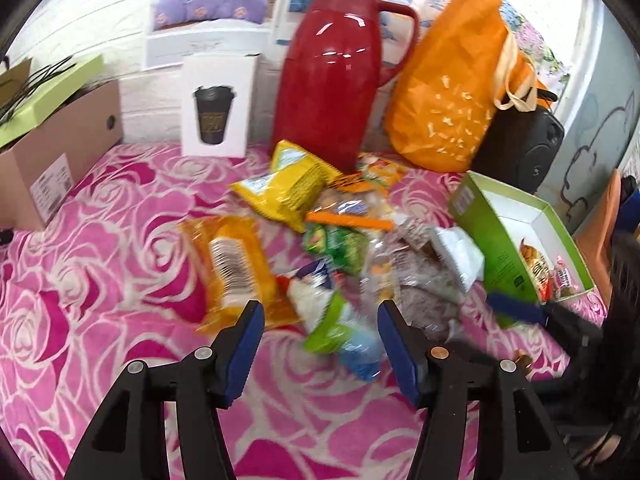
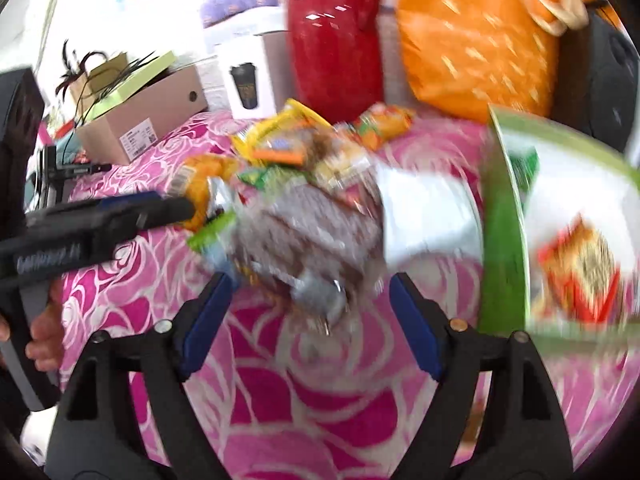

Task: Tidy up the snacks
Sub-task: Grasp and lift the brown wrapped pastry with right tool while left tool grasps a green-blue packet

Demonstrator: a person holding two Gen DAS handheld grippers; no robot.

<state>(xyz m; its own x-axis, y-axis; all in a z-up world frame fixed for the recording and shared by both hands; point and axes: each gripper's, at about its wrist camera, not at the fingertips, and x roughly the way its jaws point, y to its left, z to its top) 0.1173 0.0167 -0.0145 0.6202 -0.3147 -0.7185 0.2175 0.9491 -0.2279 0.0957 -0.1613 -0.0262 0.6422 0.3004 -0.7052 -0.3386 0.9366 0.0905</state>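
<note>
A pile of snack packets lies on the pink rose cloth (image 1: 100, 280): a yellow bag (image 1: 288, 184), an orange bag (image 1: 236, 272), a green packet (image 1: 340, 240), a clear brown-filled bag (image 1: 424, 288) and a green-blue packet (image 1: 340, 332). A green box (image 1: 492, 240) at the right holds a few red-orange snack packs (image 1: 536, 268). My left gripper (image 1: 320, 316) is open, its fingers either side of the green-blue packet. My right gripper (image 2: 308, 292) is open just before the clear brown bag (image 2: 304, 236), with the green box (image 2: 504, 240) to its right. The right view is blurred.
A red thermos jug (image 1: 336, 68), an orange tote bag (image 1: 452, 80), a white cup box (image 1: 216, 104) and a black speaker (image 1: 524, 148) stand along the back. A cardboard box (image 1: 60, 148) sits at the left. The left gripper (image 2: 120, 216) shows in the right view.
</note>
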